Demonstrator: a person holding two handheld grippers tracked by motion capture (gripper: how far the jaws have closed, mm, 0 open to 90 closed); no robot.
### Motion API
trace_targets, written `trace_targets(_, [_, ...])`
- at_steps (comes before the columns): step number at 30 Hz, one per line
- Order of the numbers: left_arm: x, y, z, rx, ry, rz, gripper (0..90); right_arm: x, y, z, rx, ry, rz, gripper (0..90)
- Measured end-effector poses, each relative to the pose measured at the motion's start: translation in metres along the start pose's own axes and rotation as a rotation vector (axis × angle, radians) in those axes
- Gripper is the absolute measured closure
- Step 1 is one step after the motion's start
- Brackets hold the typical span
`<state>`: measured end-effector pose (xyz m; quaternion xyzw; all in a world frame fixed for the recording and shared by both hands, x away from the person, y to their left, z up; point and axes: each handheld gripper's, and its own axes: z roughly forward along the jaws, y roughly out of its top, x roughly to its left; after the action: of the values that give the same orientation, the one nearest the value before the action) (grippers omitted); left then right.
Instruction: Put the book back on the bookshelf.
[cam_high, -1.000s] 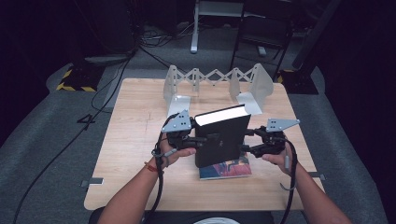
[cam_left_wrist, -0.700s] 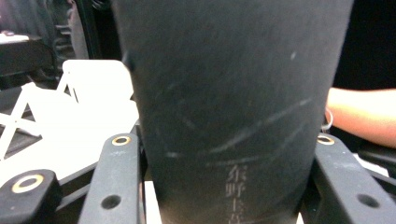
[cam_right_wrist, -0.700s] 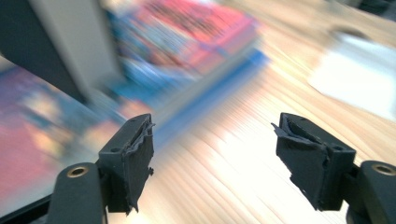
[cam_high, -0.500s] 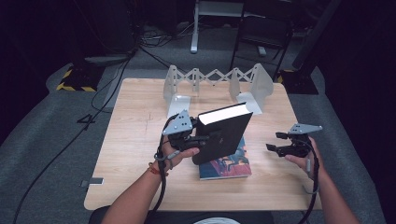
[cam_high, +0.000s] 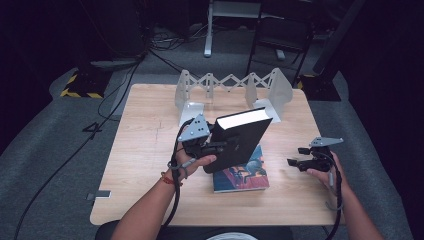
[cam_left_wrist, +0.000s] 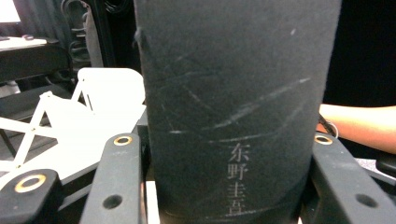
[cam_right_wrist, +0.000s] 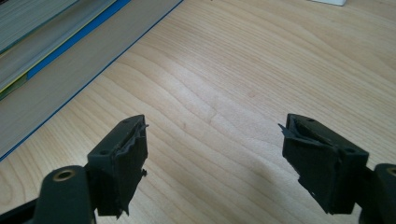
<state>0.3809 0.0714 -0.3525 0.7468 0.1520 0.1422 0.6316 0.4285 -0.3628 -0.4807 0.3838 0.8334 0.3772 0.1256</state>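
In the high view, a light wooden table (cam_high: 150, 150) stands on grey carpet in a dark room, and the left gripper (cam_high: 202, 145) squeezes a thick black book (cam_high: 240, 142) mid-frame, tilted, long side rising toward the upper right. In the left gripper view the book's black spine (cam_left_wrist: 238, 107) stands upright between both jaws. In the right gripper view the right gripper (cam_right_wrist: 212, 158) is wide open over bare wood and holds nothing; its jaws have just been opening.

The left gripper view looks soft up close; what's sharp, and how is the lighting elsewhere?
Left gripper view: the black book is slightly soft, its scuffs and pale lettering still readable. High view: the wooden table is brightly lit, the floor around it dark. Right gripper view: wood grain is crisp, with soft shadows.
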Motion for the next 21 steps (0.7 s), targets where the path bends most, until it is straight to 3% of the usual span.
trace_targets(16, [0.003, 0.010, -0.003, 0.024, 0.045, 0.037, 53.0, 0.001, -0.001, 0.005, -0.001, 0.019, 0.008, 20.8])
trace_targets(21, [0.006, 0.011, -0.005, 0.025, 0.063, 0.030, 52.9, 0.001, -0.002, 0.008, -0.007, 0.017, 0.001, 18.8])
